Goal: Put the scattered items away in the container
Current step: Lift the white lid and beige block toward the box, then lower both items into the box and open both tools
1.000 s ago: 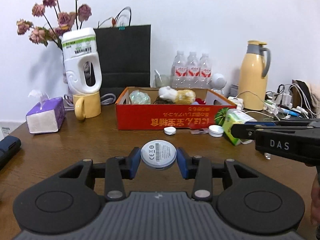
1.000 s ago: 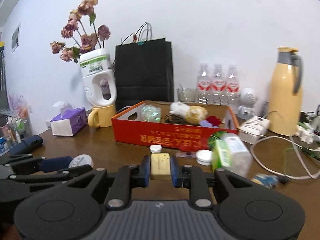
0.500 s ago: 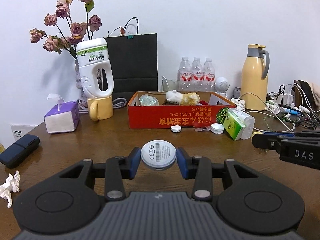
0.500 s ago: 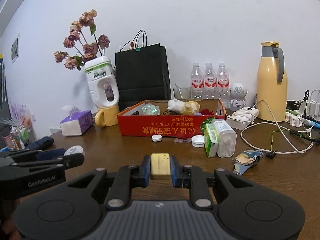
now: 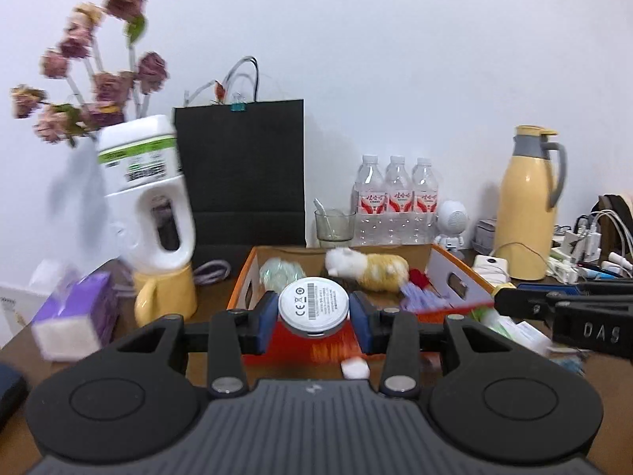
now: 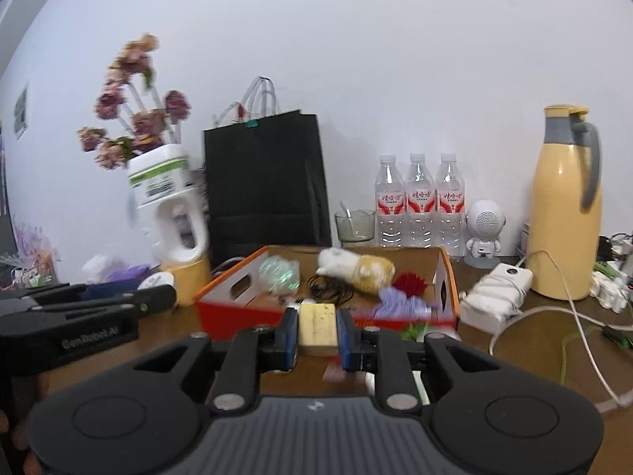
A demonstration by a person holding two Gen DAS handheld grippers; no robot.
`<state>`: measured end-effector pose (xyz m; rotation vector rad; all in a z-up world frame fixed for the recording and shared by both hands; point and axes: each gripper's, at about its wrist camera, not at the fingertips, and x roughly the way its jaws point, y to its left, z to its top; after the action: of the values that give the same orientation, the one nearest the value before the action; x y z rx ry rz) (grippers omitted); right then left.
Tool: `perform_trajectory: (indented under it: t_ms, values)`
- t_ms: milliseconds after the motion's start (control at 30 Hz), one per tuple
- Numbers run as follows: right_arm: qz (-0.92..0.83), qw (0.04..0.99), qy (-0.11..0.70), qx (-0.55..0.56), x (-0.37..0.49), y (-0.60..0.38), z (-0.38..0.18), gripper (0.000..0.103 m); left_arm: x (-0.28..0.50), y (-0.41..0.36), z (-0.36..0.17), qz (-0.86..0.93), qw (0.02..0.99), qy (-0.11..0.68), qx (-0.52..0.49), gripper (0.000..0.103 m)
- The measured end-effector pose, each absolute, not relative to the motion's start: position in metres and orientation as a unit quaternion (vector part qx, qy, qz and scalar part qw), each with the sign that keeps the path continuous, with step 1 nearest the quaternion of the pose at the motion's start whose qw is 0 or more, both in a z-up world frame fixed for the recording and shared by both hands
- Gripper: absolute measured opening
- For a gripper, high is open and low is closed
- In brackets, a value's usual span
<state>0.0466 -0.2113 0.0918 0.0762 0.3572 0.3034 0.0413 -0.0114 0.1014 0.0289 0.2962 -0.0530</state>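
White wall behind a brown table (image 6: 534, 352) w/ 1 red box (image 6: 245, 318) in the middle. Left gripper (image 5: 313, 312) is clamped on 1 round white disc (image 5: 313, 305), held just in front of the box's near wall. Right gripper (image 6: 316, 330) is clamped on 1 yellow block (image 6: 317, 324), also at the near wall. Inside the box: 1 plush toy (image 6: 356, 267), 1 clear wrapper ball (image 6: 279, 273), 1 black cord (image 6: 330, 289). Behind: 3 water bottles (image 6: 419, 202), 1 yellow jug (image 6: 563, 213), 1 black bag (image 6: 265, 186).

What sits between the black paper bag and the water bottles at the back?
A clear glass cup with a spoon in it stands between the black paper bag and the water bottles, behind the orange box; both wrist views show it.
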Motion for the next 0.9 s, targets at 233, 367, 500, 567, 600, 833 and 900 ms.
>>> perform_trajectory:
  t_ms: [233,367,500,567,600,833,900]
  values:
    - [0.16,0.937,0.307,0.049,0.193,-0.223,0.095,0.019,0.178,0.01,0.105,-0.037,0.964,0.263,0.007,0.04]
    - [0.167,0.908,0.38,0.056,0.258,-0.213,0.079,0.02,0.238,0.019,0.096,-0.048,0.943,0.329,-0.033,0.04]
    - [0.159,0.886,0.431,0.062,0.302,-0.2,0.059,0.019,0.277,0.017,0.076,-0.029,0.924,0.382,-0.021,0.04]
    - [0.151,0.88,0.447,0.06,0.315,-0.194,0.051,0.019,0.291,0.015,0.064,-0.018,0.914,0.405,-0.006,0.04]
    - [0.144,0.878,0.453,0.053,0.319,-0.19,0.047,0.019,0.296,0.015,0.06,-0.015,0.911,0.411,-0.001,0.04]
    - [0.102,0.878,0.467,0.016,0.341,-0.176,0.023,0.02,0.315,0.007,0.051,-0.011,0.904,0.425,0.035,0.041]
    - [0.098,0.876,0.473,0.018,0.346,-0.176,0.021,0.02,0.32,0.003,0.05,-0.012,0.9,0.433,0.04,0.041]
